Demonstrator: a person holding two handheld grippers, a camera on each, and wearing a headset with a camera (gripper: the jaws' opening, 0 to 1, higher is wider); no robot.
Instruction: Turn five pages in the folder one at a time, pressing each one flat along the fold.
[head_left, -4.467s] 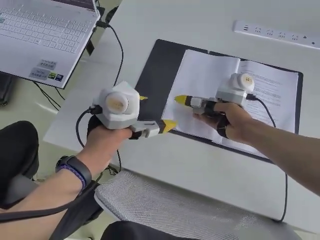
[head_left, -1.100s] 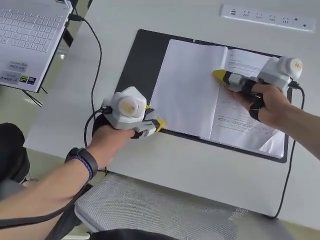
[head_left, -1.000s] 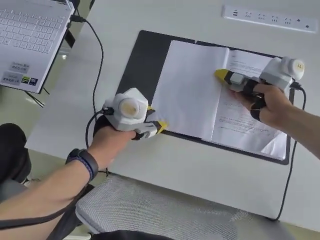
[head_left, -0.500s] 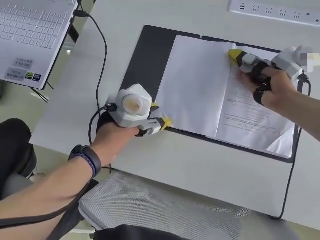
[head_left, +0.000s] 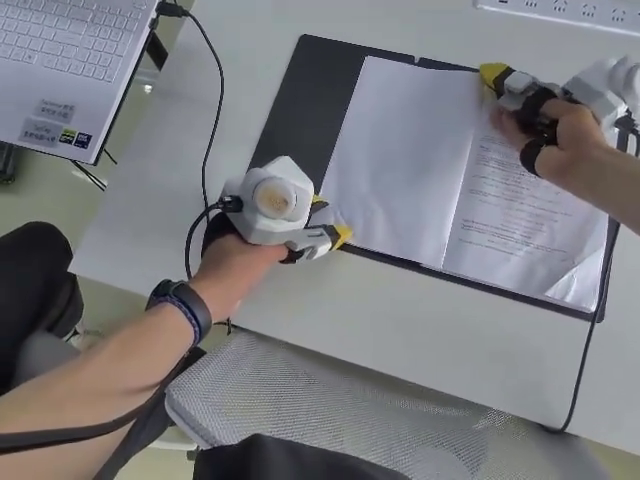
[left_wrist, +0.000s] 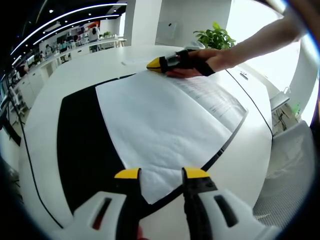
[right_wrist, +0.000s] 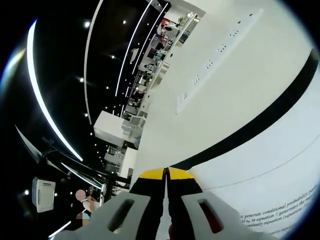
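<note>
A black folder (head_left: 305, 110) lies open on the white table, with a blank turned page (head_left: 410, 150) on the left and a printed page (head_left: 530, 210) on the right. My right gripper (head_left: 490, 74) is shut, its yellow tip pressed on the paper at the far end of the fold. In the right gripper view the jaws (right_wrist: 165, 174) meet over the printed page (right_wrist: 285, 195), near the folder's black edge (right_wrist: 260, 120). My left gripper (head_left: 331, 220) stands open at the blank page's near left corner. Its view shows that corner (left_wrist: 150, 185) just beyond the jaws (left_wrist: 161, 174) and the right gripper (left_wrist: 156, 63) far off.
A white laptop (head_left: 60, 60) sits at the far left, with a black cable (head_left: 215, 100) running along the table edge. A power strip (head_left: 570, 8) lies beyond the folder. A mesh chair seat (head_left: 330, 400) is below the table's near edge.
My right gripper has slid along the fold from mid-page to its far end, staying shut. The left gripper has kept its place at the near corner of the blank page.
</note>
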